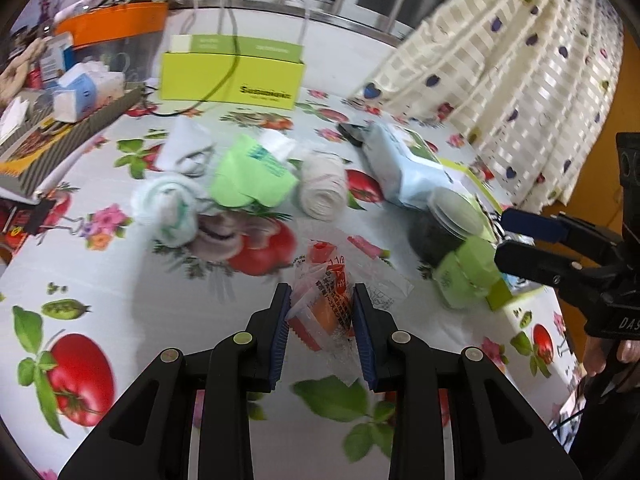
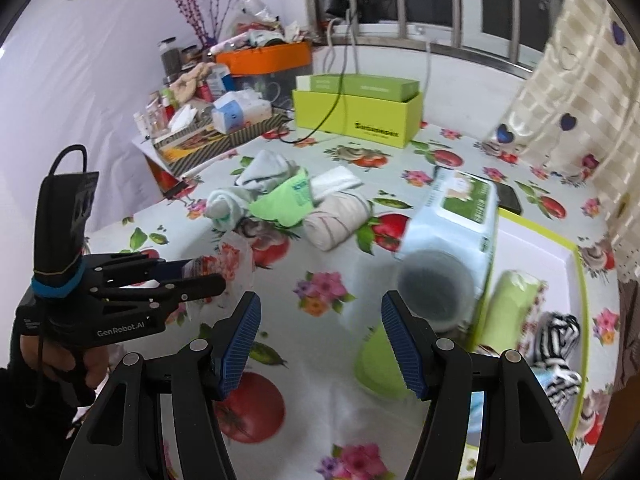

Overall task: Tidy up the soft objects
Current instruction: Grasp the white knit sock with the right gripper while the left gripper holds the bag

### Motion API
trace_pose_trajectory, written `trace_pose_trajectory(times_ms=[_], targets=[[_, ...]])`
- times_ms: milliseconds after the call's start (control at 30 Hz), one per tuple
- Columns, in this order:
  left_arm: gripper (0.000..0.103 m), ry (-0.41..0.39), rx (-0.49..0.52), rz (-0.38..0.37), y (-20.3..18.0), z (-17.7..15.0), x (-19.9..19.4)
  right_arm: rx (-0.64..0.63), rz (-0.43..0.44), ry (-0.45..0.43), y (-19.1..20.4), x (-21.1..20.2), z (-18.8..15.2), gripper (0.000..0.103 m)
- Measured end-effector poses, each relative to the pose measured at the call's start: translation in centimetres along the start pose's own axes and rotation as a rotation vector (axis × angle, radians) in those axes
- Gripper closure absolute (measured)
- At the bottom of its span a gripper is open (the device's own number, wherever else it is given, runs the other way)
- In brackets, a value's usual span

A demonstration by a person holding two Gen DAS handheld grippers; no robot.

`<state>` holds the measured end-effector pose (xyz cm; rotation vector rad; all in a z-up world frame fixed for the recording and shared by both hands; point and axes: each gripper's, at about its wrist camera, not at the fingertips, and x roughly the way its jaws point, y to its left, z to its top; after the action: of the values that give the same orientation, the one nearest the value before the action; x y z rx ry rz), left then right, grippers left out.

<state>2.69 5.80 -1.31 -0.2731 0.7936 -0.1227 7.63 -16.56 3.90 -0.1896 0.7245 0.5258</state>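
Now | we see left tool (image 1: 320,320) clamped on an orange-printed clear packet (image 1: 324,304), lifted over the desk (image 1: 160,300), nearer us than the green cloth (image 1: 252,176) | right tool (image 2: 320,340) agape, empty.

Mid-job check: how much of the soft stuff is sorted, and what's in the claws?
Done: a green roll and a striped cloth lie in the lime-edged tray. In hand: the left claw grips a crinkly plastic packet; the right claw is open, empty. Left: the sock and towel pile on the table.
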Motion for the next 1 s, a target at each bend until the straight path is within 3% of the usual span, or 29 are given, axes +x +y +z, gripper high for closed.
trace_pose_trajectory(times_ms=[767,1000], targets=[[0.072,-0.093,-0.141,0.067,8.4,0.1,-3.0,-0.017,0.071,0.072,4.1,10.9,7.7,0.04],[0.072,-0.102,-0.174,0.094,10.6,0.1,-3.4,-0.058,0.151,0.084,6.5,13.6,9.1,0.04]])
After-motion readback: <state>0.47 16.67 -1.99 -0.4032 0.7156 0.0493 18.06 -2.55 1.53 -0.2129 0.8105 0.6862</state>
